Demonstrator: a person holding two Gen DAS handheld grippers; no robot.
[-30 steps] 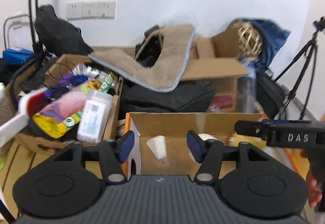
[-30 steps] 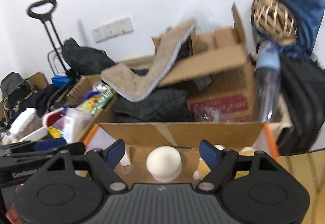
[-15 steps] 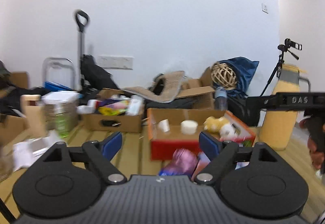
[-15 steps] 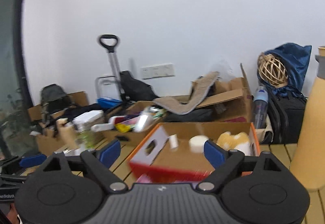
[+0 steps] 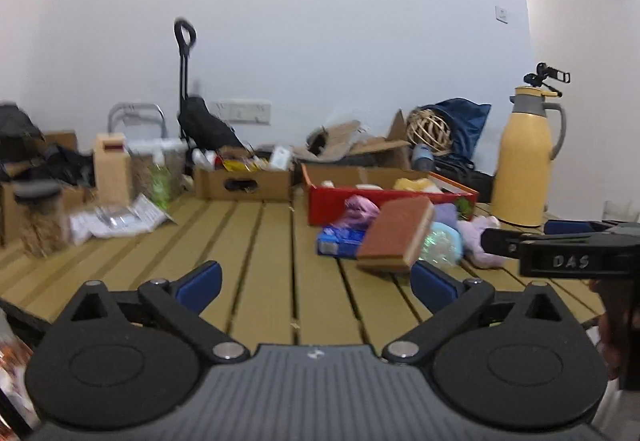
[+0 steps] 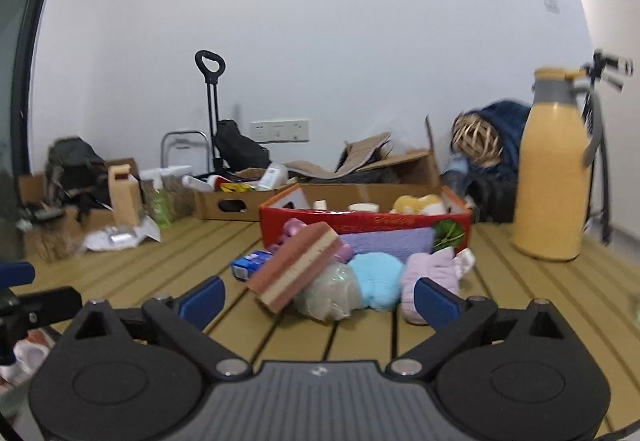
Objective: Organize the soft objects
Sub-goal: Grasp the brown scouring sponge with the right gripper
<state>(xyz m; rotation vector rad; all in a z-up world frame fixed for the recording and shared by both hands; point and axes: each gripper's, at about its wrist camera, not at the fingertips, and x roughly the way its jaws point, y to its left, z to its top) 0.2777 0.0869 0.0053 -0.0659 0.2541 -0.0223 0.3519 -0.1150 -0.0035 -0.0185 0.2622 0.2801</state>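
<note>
Both claws, left and right, gape wide and empty over the bench; soft pile at 12 o'clock, touching red box holding yellow plush.

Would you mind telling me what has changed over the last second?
Both grippers, left and right, pulled back from the red box, bringing the pile of soft things on the table into view. Nothing was grasped; both stay open and empty.
</note>
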